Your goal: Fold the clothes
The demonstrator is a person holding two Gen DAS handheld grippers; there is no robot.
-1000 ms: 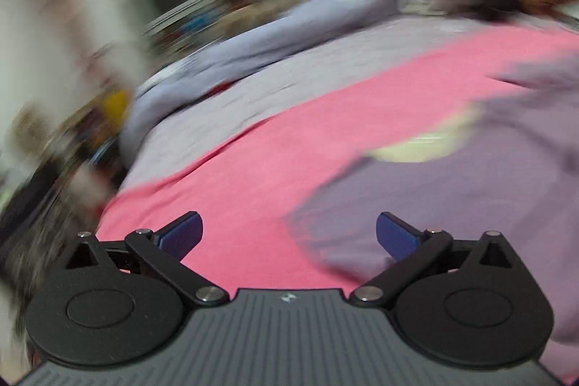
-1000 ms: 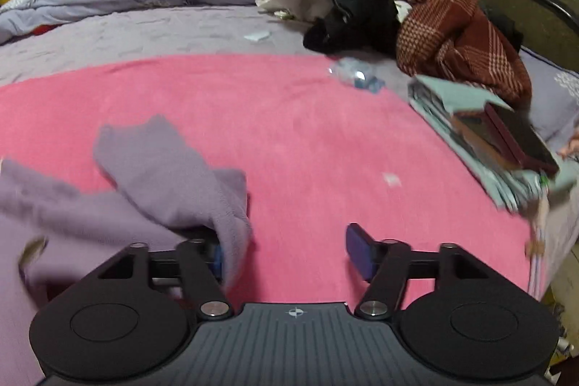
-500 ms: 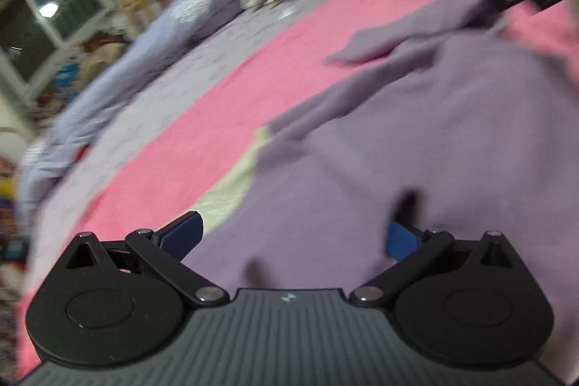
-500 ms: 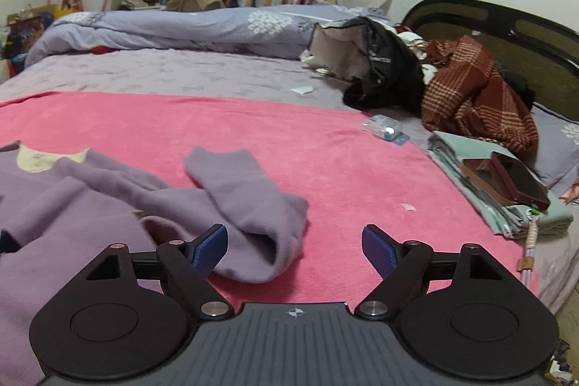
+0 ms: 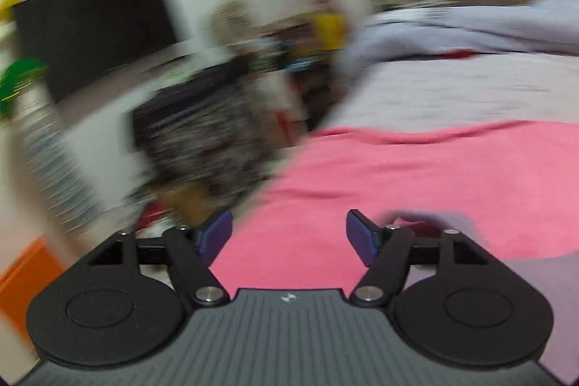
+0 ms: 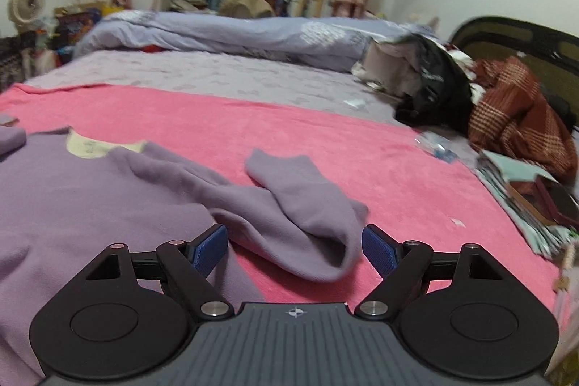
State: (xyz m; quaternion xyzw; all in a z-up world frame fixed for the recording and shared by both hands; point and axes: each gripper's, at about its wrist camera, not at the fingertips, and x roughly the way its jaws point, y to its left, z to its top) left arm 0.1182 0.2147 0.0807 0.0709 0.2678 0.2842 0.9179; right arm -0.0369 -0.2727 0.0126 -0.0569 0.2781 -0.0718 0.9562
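Observation:
A lilac sweatshirt (image 6: 79,190) with a pale yellow neck lining lies spread on a pink blanket (image 6: 325,147) in the right wrist view. Its right sleeve (image 6: 300,205) is bent back on itself, the fold just ahead of my right gripper (image 6: 295,250), which is open and holds nothing. The left wrist view is blurred by motion. There my left gripper (image 5: 289,237) is open over the pink blanket (image 5: 416,176) near the bed's left edge, with a corner of lilac cloth (image 5: 535,281) beside its right finger.
A purple sheet and rolled lilac duvet (image 6: 235,35) lie beyond the blanket. Black bag (image 6: 434,89), plaid cloth (image 6: 517,111), folded items (image 6: 524,190) and a plastic bottle (image 6: 434,143) crowd the right by the headboard. Clutter and a dark box (image 5: 90,35) stand left of the bed.
My left gripper swung off the sweatshirt body toward the bed's left edge, its jaws a little narrower. My right gripper drew back and up from the sleeve, staying open.

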